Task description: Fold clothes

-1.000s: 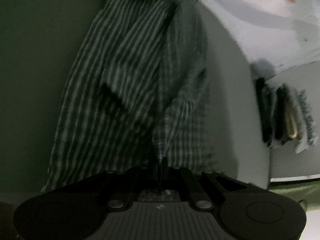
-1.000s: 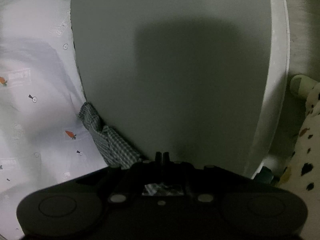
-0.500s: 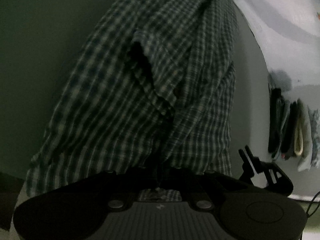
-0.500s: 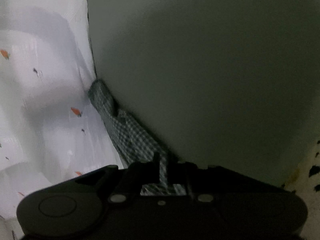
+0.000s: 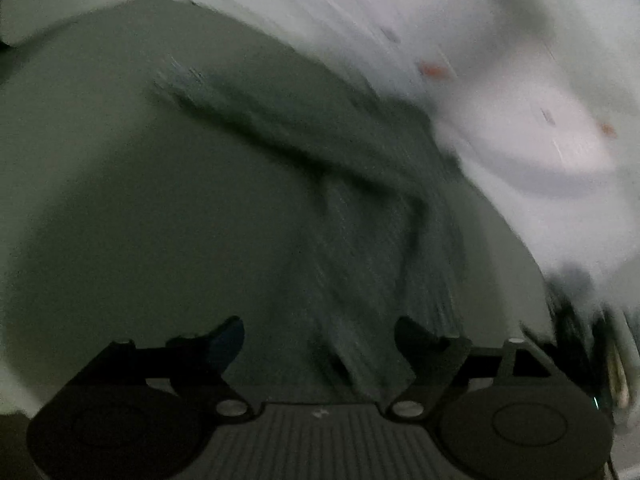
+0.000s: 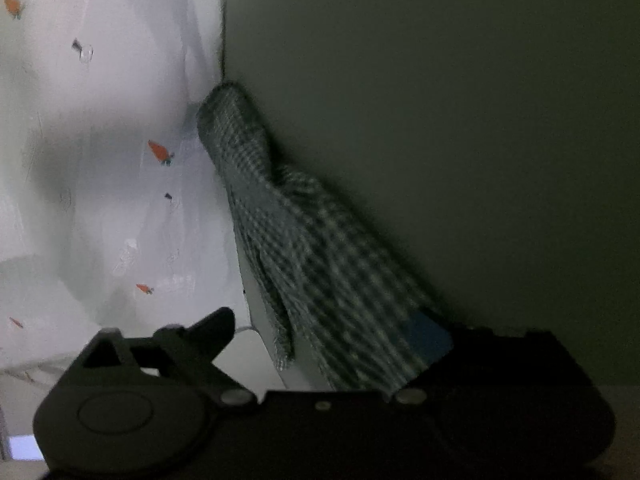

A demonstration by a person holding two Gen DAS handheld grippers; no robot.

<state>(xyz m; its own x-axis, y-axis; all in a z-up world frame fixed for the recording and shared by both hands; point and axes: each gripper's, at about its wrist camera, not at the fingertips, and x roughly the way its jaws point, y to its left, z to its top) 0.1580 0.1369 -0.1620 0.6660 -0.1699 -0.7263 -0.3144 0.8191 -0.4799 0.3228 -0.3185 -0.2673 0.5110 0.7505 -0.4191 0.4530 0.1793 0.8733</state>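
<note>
checked shirt [image 6: 320,264]: rumpled on the grey table [image 6: 460,120], beside a white carrot-print cloth [image 6: 100,140] | right gripper [image 6: 332,328]: jaws opening, shirt draped between them and over the right finger | left gripper [image 5: 320,332]: jaws opening, blurred shirt [image 5: 360,248] between, unpinched

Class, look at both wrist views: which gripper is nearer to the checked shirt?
Right. The right gripper is opening with the checked shirt draped against one finger. The left gripper, also opening, has blurred cloth between its fingers without clear contact.
</note>
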